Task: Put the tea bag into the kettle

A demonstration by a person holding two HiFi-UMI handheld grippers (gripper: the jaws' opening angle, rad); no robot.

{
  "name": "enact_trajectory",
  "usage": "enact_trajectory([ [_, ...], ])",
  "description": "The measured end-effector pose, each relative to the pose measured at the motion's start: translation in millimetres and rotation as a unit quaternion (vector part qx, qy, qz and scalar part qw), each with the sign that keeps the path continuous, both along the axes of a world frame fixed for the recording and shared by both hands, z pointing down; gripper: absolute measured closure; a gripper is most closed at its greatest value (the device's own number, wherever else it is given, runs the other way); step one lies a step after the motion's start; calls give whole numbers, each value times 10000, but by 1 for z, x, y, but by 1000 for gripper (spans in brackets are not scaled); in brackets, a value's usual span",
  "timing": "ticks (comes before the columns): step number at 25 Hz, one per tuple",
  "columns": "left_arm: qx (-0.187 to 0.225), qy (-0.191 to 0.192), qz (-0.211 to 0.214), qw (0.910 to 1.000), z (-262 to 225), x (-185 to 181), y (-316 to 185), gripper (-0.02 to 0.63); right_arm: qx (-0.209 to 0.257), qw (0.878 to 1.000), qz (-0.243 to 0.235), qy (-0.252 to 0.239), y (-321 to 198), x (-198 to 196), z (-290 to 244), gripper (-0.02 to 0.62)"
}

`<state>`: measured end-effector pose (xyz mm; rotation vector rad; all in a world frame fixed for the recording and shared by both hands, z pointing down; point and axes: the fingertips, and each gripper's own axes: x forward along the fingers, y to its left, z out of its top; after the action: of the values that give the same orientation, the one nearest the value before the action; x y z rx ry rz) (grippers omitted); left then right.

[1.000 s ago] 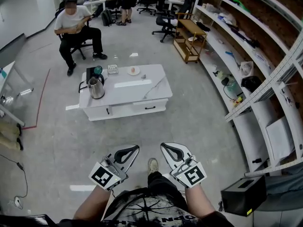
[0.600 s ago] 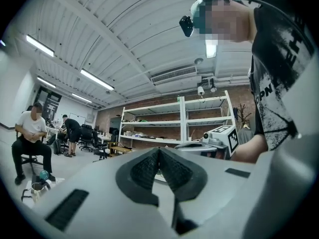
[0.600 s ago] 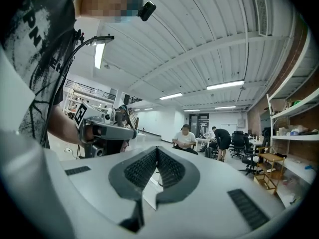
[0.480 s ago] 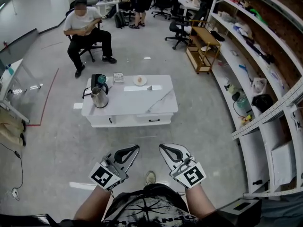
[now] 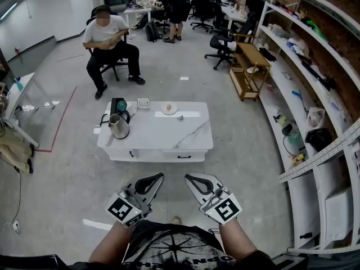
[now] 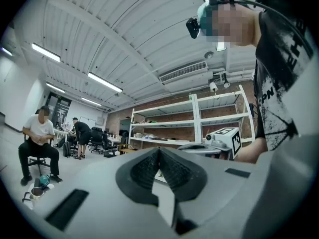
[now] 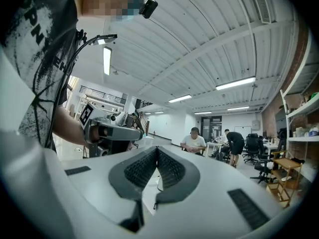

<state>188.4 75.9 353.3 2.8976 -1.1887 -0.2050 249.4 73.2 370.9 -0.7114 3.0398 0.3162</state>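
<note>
White, grey-veined counter (image 5: 169,136) standing mid-floor, well ahead of both claws. Steel kettle (image 5: 118,127) upright at its left end, just in front of a black base (image 5: 117,104). Further back on the top: a small box (image 5: 143,102), a plate (image 5: 169,108) with a pale item on it, and a small object (image 5: 180,117) just beside the plate. Tea bag not identifiable at this range; cannot tell whether any of those small items is it. Left claw (image 5: 160,176) clenched, pads pressed together, nothing between them. Right claw (image 5: 188,178) likewise clenched and empty. Both held low and close to the body, side by side, tips angled toward each other, well apart from counter and kettle. Seated person (image 5: 109,41) beyond the counter. Shelving (image 5: 315,89) along the right wall.
</note>
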Motion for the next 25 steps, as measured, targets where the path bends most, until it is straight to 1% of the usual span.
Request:
enact_trajectory([
  [4, 28, 57, -1, 10000, 7, 4, -11, 600, -114, 9999, -23, -90, -12, 5, 4, 586],
  [8, -223, -117, -19, 9997, 12, 5, -26, 600, -179, 9998, -34, -61, -28, 4, 9, 586],
  [13, -220, -146, -63, 9996, 20, -3, -54, 600, -241, 9996, 68, -111, -53, 1, 11, 586],
  [18, -236, -87, 76, 9997, 29, -14, -94, 600, -288, 9991, 181, -251, -89, -10, 12, 586],
  [21, -231, -100, 198, 9995, 30, -25, -121, 600, -378, 9985, 381, -111, -120, -17, 17, 586],
  [25, -253, -62, 343, 9991, 22, -46, -160, 600, -374, 9984, 392, -148, -160, -41, 6, 586],
])
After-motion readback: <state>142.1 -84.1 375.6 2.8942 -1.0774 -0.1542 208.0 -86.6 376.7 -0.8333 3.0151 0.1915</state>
